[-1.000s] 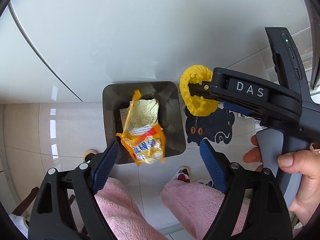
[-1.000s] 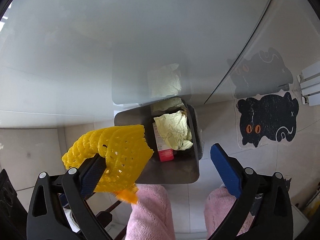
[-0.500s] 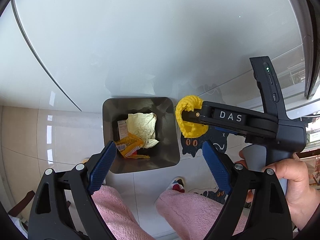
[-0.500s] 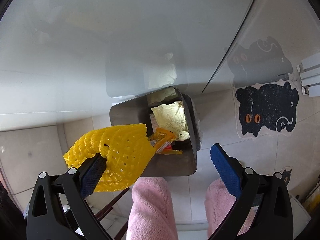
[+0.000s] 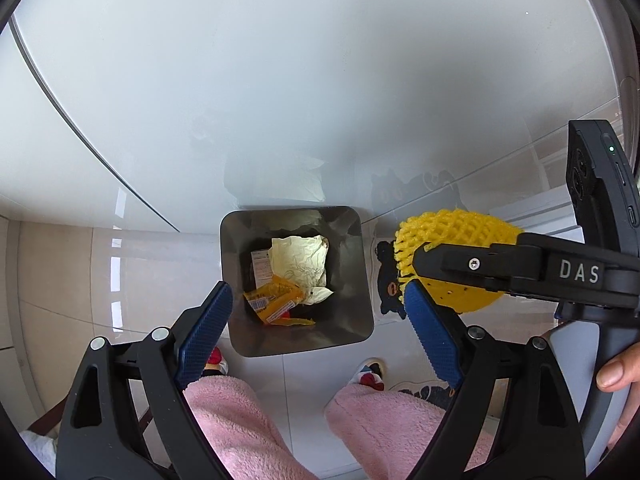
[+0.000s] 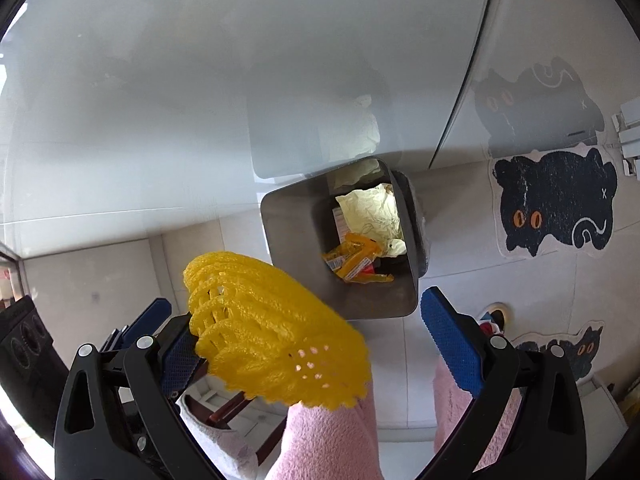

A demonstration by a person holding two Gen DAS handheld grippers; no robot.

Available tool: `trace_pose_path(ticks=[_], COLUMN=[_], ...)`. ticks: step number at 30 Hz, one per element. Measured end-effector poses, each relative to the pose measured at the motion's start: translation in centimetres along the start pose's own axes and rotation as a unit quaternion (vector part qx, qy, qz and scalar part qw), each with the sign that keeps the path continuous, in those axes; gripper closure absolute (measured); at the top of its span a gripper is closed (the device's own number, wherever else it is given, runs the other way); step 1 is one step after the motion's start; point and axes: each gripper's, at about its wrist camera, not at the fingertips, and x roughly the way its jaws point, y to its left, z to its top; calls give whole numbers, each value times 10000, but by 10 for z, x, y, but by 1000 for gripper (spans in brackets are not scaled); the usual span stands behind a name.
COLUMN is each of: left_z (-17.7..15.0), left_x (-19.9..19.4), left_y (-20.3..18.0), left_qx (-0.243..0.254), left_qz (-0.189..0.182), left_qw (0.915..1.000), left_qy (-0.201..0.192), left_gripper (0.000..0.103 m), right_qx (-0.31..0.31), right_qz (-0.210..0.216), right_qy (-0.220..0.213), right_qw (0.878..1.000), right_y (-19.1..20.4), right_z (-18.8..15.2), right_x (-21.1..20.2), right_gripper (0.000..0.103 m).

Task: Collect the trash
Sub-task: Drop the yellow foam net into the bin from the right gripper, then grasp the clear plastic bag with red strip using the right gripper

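1. Left wrist view: the orange snack wrapper (image 5: 276,298) lay inside the grey trash bin (image 5: 362,280), just beside crumpled pale paper (image 5: 300,260) and a small carton (image 5: 260,266).
2. The bin stood on the tiled floor (image 5: 72,272) against a white cabinet (image 5: 280,80), with a black cat mat (image 6: 556,204) near it.
3. The left gripper (image 5: 320,324) hung above the bin, its fingers spread wide with nothing between them.
4. The right gripper (image 6: 312,340) had its fingers spread too; a yellow foam net (image 6: 272,336) clung to its left finger (image 6: 180,356).
5. Pink fleecy trousers (image 5: 240,420) showed below.
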Motion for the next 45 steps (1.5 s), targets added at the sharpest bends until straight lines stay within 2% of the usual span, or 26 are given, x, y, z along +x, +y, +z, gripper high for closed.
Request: trace_pose_path(ticks=[5,14,25,35,38,45], left_z=[0,0,10,54,74,123], left_x=[-12,-38,-141,-236,-263,-287], left_y=[-5,-1,-25,-42,-48,-48], left_qx=[58,-42,159,513,605,775], left_qz=[53,92,24,-4,10,68], left_qw=[10000,9999,9982,9878,9841,9769], left_qy=[-49,-57,-585,-1470,-1669,-1989], left_gripper=[21,21,20,18,18,18], right_qx=[37,-86,-326,-568,-727,-1084], right_qz=[204,87,236,260,155,-51], right_qy=[-49,-227,-901,-2078,-2335,-2655], right_qw=[9998,9997,9951,9762,9695,9580], right_y=[10,26,48,70,82,112], right_z=[0,-4,-35,-32,-23,8], right_x=[-15,-51,-171,-266,-280,-292], right_gripper=[3,3,3,3,3,3])
